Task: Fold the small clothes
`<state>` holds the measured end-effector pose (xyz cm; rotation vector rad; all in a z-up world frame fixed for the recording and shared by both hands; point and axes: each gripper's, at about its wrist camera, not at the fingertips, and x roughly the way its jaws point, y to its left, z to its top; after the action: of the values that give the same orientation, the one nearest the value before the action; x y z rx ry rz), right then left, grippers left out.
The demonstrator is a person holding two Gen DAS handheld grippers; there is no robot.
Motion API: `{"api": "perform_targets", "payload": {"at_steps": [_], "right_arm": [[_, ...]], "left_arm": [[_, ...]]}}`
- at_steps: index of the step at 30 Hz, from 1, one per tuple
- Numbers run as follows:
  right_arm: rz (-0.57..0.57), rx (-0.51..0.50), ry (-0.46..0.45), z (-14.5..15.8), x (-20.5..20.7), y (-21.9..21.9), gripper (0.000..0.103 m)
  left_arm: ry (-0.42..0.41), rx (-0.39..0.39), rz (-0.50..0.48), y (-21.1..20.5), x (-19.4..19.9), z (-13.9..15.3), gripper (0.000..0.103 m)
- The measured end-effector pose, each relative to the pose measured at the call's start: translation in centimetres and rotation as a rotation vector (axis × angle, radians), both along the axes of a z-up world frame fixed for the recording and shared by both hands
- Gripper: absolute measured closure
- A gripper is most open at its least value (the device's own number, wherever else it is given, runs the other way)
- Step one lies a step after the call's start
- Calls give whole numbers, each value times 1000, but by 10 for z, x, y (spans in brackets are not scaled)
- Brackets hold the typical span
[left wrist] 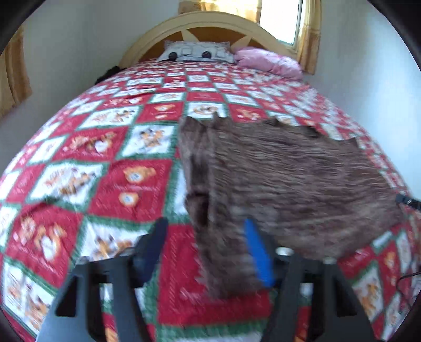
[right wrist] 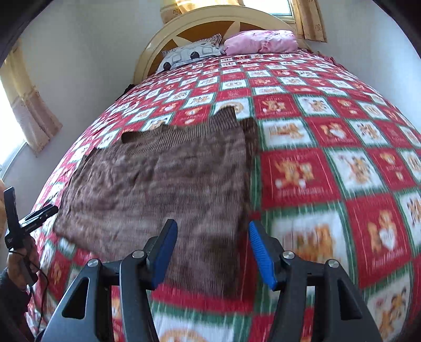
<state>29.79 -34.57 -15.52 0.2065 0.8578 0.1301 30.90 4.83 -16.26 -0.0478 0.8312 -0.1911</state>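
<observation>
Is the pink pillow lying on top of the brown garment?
No, the pink pillow lies by the headboard, far from the brown garment.

Brown knit garment (right wrist: 158, 179), ribbed, mottled, lying flat on patchwork bedspread (right wrist: 329, 163). Roughly rectangular; one side edge folded over. Blurred.

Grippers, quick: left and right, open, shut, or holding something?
Left gripper: jaws apart, a hanging flap of the brown garment between them; a grip cannot be told.
Right gripper: open, holding nothing, over the garment's near edge.
</observation>
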Motion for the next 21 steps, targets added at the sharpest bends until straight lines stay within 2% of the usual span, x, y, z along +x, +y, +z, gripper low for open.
{"api": "perform_targets", "payload": {"at_steps": [1,3,6,8,11,12,13,16,18,19,21], "right_arm": [[2,-5,-5,0,-6,2,46],[3,-7,-11,-1,-13,5,46],[1,15,-17,-2,-20,7,46],[-2,13,-18,-3,-20,10,46],[-29,-20,-39,-1,-23,12,46],[-34,-21,-45,-1,-24,12,46],[-37,-20,-42,-2,-25,11,46],[-36,-41,-12,-10,-23,11,46],[-25,-30,-8,-13,-23,12,55],[-19,-29,-6,-14,-23,13,67],[-24,-38,-9,-15,-24,13,80]], "left_arm": [[-3,-11,-5,-1,-3,0,59],[-7,-33,-5,-2,-5,1,59],[31,-105,-10,-2,5,-3,59],[76,-104,-6,-3,11,-11,60],[89,-106,13,-2,11,-18,75],[88,-106,11,-1,10,-18,88],[95,-123,-2,0,8,-18,97],[85,-126,-28,0,0,-19,99],[68,-115,-38,-1,-6,-18,99],[62,-115,-41,-2,-8,-18,99],[62,-111,-32,0,-9,-17,100]]}}
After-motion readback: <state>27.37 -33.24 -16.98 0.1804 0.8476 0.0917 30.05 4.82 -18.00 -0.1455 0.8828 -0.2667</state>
